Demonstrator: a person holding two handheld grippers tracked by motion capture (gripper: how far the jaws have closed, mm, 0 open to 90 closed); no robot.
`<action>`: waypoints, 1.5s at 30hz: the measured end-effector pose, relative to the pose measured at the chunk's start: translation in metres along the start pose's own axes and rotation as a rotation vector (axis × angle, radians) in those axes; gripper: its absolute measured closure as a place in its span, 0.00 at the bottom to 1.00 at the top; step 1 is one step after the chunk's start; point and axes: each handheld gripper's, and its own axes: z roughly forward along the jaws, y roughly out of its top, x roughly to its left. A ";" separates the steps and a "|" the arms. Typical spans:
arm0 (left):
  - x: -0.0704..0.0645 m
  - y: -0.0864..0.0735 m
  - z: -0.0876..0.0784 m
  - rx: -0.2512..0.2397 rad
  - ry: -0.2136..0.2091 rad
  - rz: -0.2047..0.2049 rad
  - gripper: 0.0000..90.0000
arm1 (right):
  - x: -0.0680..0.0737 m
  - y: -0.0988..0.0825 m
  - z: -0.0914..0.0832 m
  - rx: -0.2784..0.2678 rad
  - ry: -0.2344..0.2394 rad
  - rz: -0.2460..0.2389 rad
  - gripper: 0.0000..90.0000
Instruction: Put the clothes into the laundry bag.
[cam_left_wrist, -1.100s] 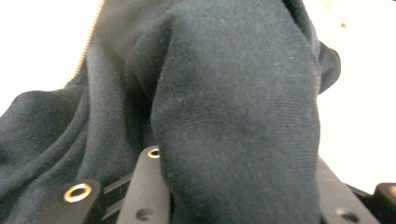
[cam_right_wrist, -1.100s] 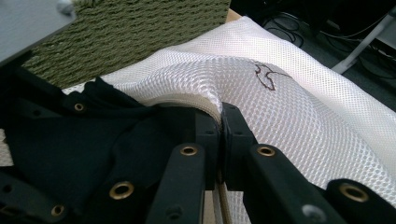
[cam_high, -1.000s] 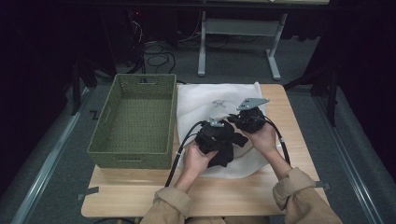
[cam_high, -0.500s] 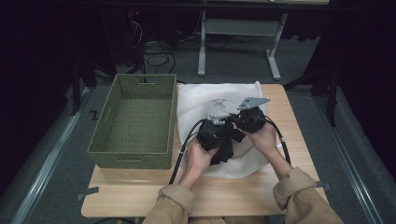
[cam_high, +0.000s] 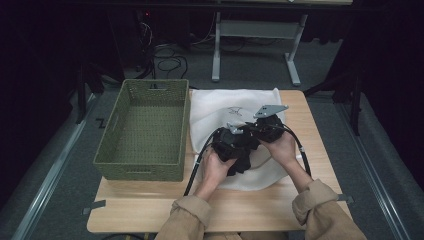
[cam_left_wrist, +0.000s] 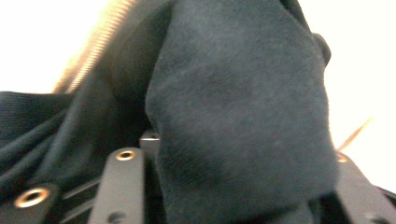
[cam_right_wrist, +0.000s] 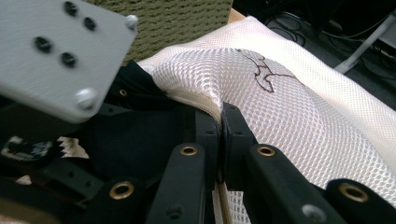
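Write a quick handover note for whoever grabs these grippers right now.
Right hand-held gripper: shut on the edge of the white mesh bag, holding it up.
Left hand-held gripper: jaws have just been opening, dark cloth draped between them, so treat it as loose.
Cloth sits at the bag's mouth, mid-table; green basket at left.
Left to do, probably: push the cloth fully inside.
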 end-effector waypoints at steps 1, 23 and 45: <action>0.000 0.000 0.000 -0.001 -0.011 -0.005 0.50 | -0.001 -0.001 0.000 0.005 -0.003 0.000 0.98; -0.007 -0.015 -0.038 -0.002 -0.027 0.103 0.38 | -0.005 -0.005 0.003 0.003 -0.013 0.019 0.98; -0.005 -0.016 -0.015 0.037 -0.007 0.066 0.88 | -0.001 -0.001 0.001 -0.006 -0.003 0.001 0.98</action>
